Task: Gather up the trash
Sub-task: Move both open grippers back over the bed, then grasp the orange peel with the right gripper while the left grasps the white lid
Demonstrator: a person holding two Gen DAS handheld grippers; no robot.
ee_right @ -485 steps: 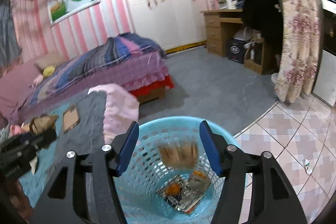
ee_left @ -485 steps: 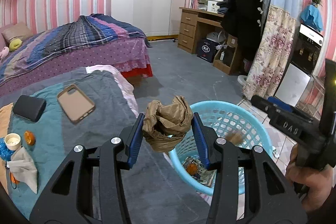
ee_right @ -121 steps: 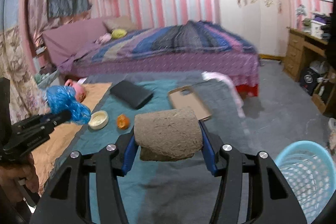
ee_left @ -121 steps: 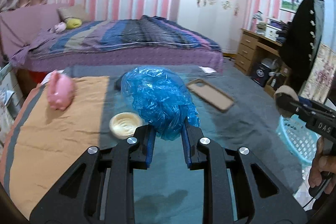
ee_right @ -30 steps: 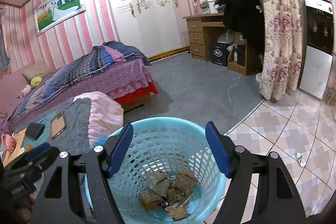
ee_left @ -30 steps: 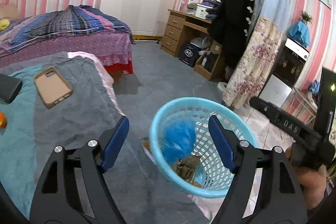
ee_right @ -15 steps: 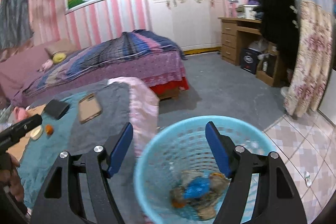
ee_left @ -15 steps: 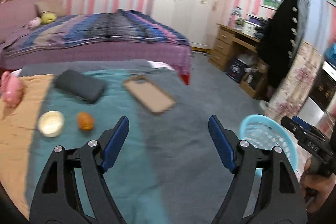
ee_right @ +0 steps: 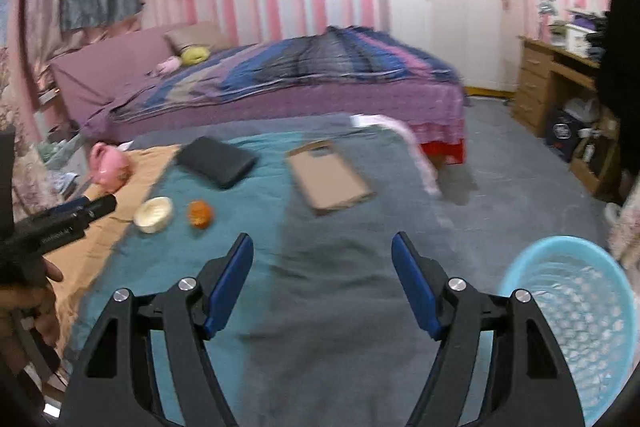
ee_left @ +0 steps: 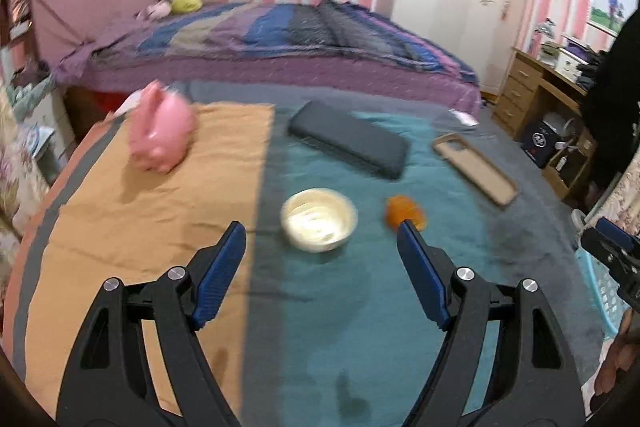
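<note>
Two grippers, left gripper [ee_left: 320,259] and right gripper [ee_right: 322,273], hang empty with jaws spread wide over the bed. Remaining trash, a cream cup [ee_left: 319,219] beside an orange scrap [ee_left: 405,213], lies near the phone case [ee_left: 474,169]; a hasty grab risks taking that keepsake to the basket [ee_right: 576,311].

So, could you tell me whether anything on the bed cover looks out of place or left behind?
Two small bits stand out: a cream cup and an orange scrap lie loose side by side on the teal cover, apart from the blue basket on the floor. Nothing looks spilled or damaged.
</note>
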